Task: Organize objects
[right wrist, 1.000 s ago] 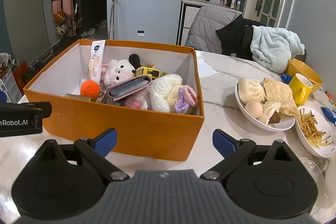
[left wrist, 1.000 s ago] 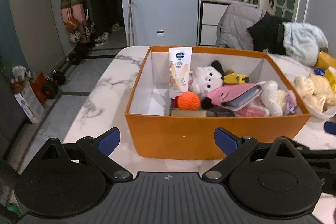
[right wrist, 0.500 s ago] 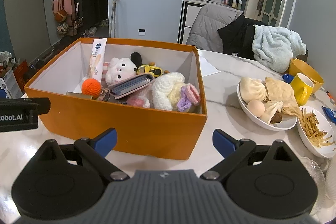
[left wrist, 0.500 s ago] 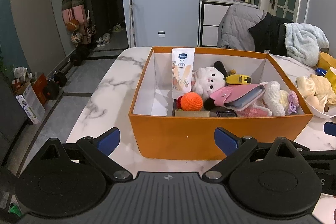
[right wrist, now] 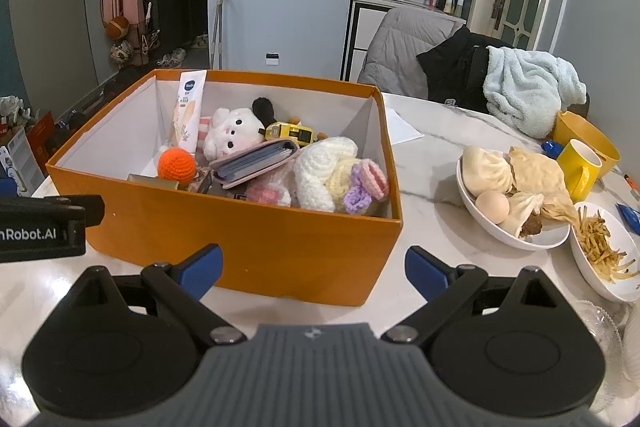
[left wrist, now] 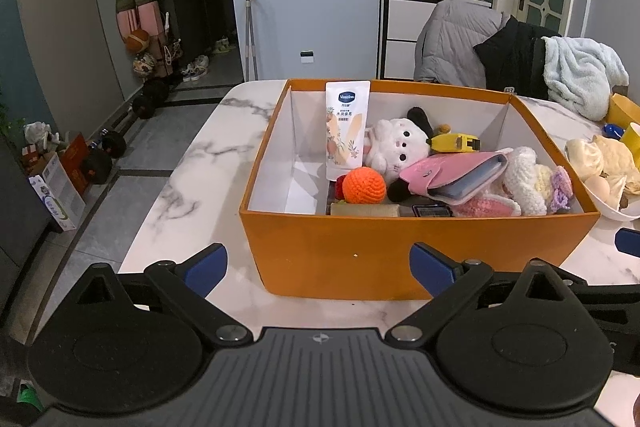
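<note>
An orange box [left wrist: 360, 251] [right wrist: 248, 247] stands on the marble table [left wrist: 192, 179]. It holds a white lotion tube [left wrist: 346, 131], an orange crochet ball [left wrist: 364, 185], a white plush [left wrist: 396, 147], a yellow toy car [left wrist: 456, 143], a pink wallet [left wrist: 456, 175] and crochet pieces [right wrist: 332, 175]. My left gripper [left wrist: 320, 267] is open and empty just in front of the box. My right gripper [right wrist: 314, 267] is open and empty in front of the box's near right corner.
Right of the box stand a white bowl of buns and an egg [right wrist: 516, 195], a bowl of fries [right wrist: 604, 251], a yellow mug [right wrist: 578, 167] and a yellow bowl [right wrist: 588, 135]. Chairs draped with coats [right wrist: 460, 67] stand behind the table. The table's left edge drops to the floor [left wrist: 100, 195].
Both grippers have drawn back and risen a little from the box, so more of its inside shows. Both stay open; nothing in the box has moved.
</note>
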`<move>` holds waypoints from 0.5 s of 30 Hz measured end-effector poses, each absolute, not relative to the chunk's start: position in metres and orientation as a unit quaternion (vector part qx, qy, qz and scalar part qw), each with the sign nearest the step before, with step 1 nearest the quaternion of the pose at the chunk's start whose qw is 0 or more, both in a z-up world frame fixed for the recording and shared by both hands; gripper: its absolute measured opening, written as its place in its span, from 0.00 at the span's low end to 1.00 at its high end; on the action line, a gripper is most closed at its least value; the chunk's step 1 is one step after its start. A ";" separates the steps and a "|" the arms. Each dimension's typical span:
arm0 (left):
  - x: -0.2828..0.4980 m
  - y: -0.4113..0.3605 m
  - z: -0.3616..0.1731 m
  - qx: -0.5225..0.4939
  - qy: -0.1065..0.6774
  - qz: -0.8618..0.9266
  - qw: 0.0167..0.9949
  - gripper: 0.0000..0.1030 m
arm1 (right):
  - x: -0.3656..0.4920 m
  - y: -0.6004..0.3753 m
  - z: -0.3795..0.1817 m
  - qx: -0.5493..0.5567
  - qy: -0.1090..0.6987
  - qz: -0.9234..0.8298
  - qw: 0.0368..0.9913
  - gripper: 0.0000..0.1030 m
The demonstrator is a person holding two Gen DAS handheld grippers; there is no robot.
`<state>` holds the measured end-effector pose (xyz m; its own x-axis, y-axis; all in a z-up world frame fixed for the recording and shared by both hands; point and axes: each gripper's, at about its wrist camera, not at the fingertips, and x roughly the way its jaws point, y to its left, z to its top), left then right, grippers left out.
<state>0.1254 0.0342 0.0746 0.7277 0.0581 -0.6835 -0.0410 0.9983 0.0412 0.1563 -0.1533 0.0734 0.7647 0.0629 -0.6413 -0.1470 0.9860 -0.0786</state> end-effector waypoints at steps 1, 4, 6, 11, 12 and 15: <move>0.126 0.034 0.074 0.011 0.369 0.027 0.929 1.00 | 0.157 -0.153 0.073 -0.062 0.339 0.056 0.937 0.95; 0.127 0.034 0.073 0.016 0.371 0.029 0.928 1.00 | 0.157 -0.153 0.071 -0.062 0.340 0.057 0.937 0.95; 0.127 0.033 0.072 0.021 0.371 0.031 0.928 1.00 | 0.158 -0.153 0.070 -0.063 0.341 0.057 0.936 0.95; 0.129 0.031 0.069 0.021 0.378 0.028 0.925 1.00 | 0.159 -0.152 0.067 -0.063 0.344 0.057 0.935 0.95; 0.129 0.032 0.069 0.019 0.380 0.026 0.924 1.00 | 0.159 -0.152 0.066 -0.064 0.344 0.057 0.935 0.95; 0.129 0.033 0.067 0.011 0.382 0.022 0.924 1.00 | 0.159 -0.152 0.065 -0.065 0.345 0.058 0.934 0.95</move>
<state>0.1291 0.0328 0.0672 0.7075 0.0499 -0.7050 -0.0327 0.9987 0.0379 0.1590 -0.1518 0.0651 0.7549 0.0635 -0.6528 -0.1531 0.9849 -0.0813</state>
